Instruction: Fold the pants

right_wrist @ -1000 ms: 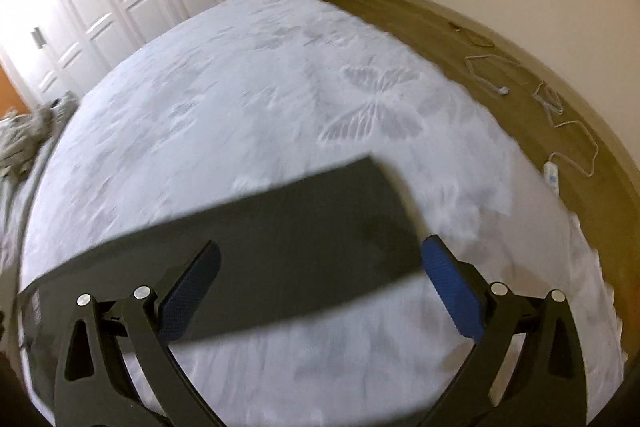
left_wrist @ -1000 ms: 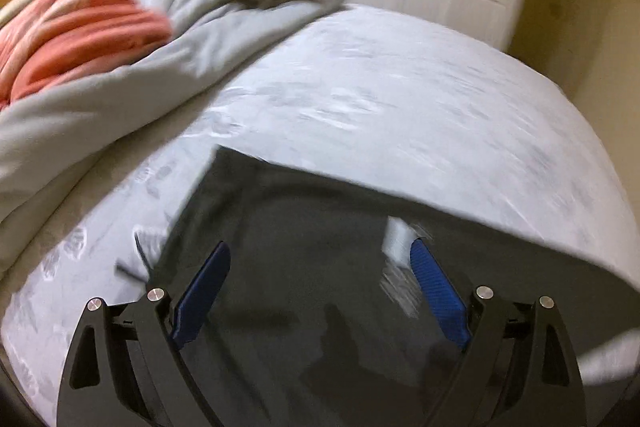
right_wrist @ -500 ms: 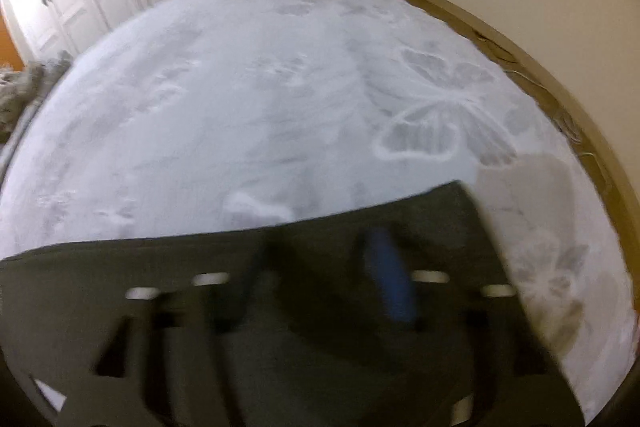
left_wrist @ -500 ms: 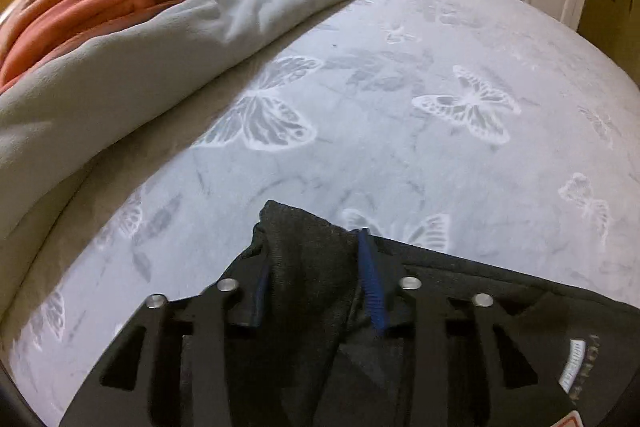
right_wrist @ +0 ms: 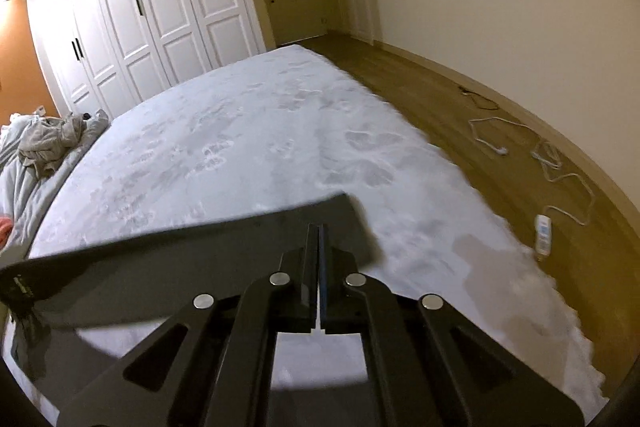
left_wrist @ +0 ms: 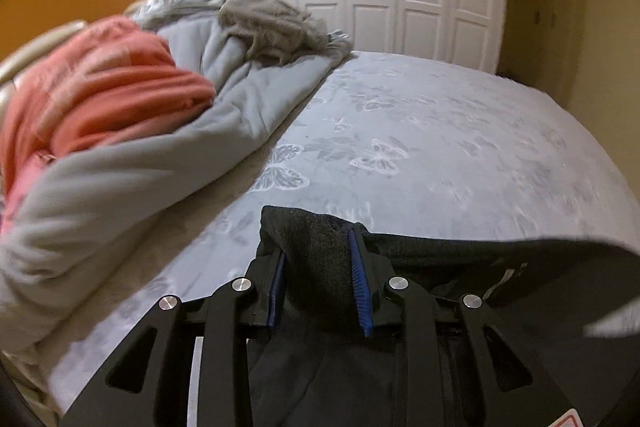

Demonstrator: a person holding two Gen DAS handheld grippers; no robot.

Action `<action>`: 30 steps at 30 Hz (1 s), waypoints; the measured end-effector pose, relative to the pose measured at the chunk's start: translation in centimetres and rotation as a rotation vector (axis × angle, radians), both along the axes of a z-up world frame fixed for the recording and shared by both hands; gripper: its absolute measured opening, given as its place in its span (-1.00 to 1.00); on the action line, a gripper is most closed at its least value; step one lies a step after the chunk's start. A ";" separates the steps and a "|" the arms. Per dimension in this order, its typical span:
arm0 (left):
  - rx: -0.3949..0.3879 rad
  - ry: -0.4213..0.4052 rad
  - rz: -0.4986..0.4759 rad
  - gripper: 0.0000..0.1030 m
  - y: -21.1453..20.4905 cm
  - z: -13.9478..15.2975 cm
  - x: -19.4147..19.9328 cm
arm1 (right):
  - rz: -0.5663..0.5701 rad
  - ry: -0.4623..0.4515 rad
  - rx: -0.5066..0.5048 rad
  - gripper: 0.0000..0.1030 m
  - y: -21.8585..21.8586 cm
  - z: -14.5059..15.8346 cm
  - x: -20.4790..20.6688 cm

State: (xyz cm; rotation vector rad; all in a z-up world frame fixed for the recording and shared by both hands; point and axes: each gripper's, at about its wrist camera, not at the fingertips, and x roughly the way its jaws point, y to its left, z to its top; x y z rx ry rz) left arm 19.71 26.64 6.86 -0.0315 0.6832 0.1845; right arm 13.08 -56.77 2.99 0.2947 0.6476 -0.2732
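Inspecting the left wrist view, we are seeing the left gripper [left_wrist: 320, 259] angled downward over the bed [left_wrist: 460, 147], its blue pads clamped on a thick bunch of the dark pants [left_wrist: 316, 247]; the jaws have just been closing, and the fabric is filling the gap between them. From the clamp, the pants edge is running toward 3 o'clock, raised off the bedsheet.

Checking the right wrist view, we are finding the right gripper [right_wrist: 319, 247] likewise tilted downward, its fingers pressed fully together on the far edge of the pants [right_wrist: 180, 259], near the corner at 12 o'clock from the fingertips. Its jaws have just been closing on the thin cloth. The garment is stretching from there toward 9 o'clock as a taut, blurred band above the sheet.

We are noting a grey duvet [left_wrist: 140, 167] and a coral blanket [left_wrist: 100, 99] bunched at 10 o'clock in the left view, white wardrobe doors [right_wrist: 152, 11] behind the bed, and white cables [right_wrist: 560, 163] on the floor at 3 o'clock in the right view.
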 end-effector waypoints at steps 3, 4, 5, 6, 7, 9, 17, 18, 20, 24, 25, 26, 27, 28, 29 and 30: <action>0.017 -0.015 -0.018 -0.49 -1.4 0.9 -4.1 | 0.004 0.013 0.022 -1.00 0.3 -0.2 -3.0; 0.027 -0.024 -0.021 -0.49 -1.8 1.1 -5.2 | 0.009 0.017 0.026 -1.00 0.6 -0.4 -3.9; 0.041 -0.033 -0.026 -0.49 -2.2 1.4 -6.2 | 0.016 0.026 0.030 -1.00 1.0 -0.6 -4.3; 0.048 -0.038 -0.031 -0.49 -2.6 1.5 -7.1 | 0.028 0.032 0.030 -1.00 1.6 -0.7 -4.6; 0.048 -0.040 -0.034 -0.48 -2.8 1.6 -7.7 | 0.046 0.036 0.031 -1.00 2.5 -1.0 -4.9; 0.041 -0.036 -0.042 -0.48 -3.3 1.7 -9.0 | 0.073 0.046 0.031 -1.00 4.0 -1.4 -5.5; 0.055 -0.043 -0.044 -0.47 -3.3 0.8 -10.6 | 0.147 0.083 0.023 -1.00 9.1 -2.6 -6.0; 0.057 -0.044 -0.045 -0.47 -3.3 0.6 -10.7 | 0.150 0.083 0.023 -1.00 9.6 -2.7 -6.0; 0.057 -0.045 -0.046 -0.47 -3.1 0.1 -10.8 | 0.157 0.087 0.022 -1.00 10.5 -3.0 -6.1; 0.059 -0.047 -0.049 -0.47 -2.7 -0.6 -11.0 | 0.164 0.095 0.022 -1.00 11.9 -3.7 -6.1; 0.063 -0.045 -0.051 -0.47 -2.6 -0.8 -11.1 | 0.165 0.097 0.022 -1.00 12.2 -4.0 -6.2; 0.065 -0.043 -0.054 -0.47 -2.4 -0.9 -11.1 | 0.167 0.099 0.024 -1.00 12.5 -4.2 -6.2; 0.066 -0.040 -0.055 -0.46 -2.2 -1.1 -11.2 | 0.170 0.102 0.027 -1.00 12.7 -4.3 -6.2; 0.067 -0.038 -0.056 -0.46 -2.1 -1.3 -11.3 | 0.173 0.106 0.030 -1.00 12.9 -4.5 -6.3; 0.062 -0.032 -0.057 -0.46 -1.7 -1.6 -11.5 | 0.175 0.114 0.028 -1.00 13.2 -4.7 -6.2; 0.056 -0.025 -0.055 -0.45 -1.2 -2.0 -11.7 | 0.176 0.116 0.024 -1.00 13.3 -4.7 -6.3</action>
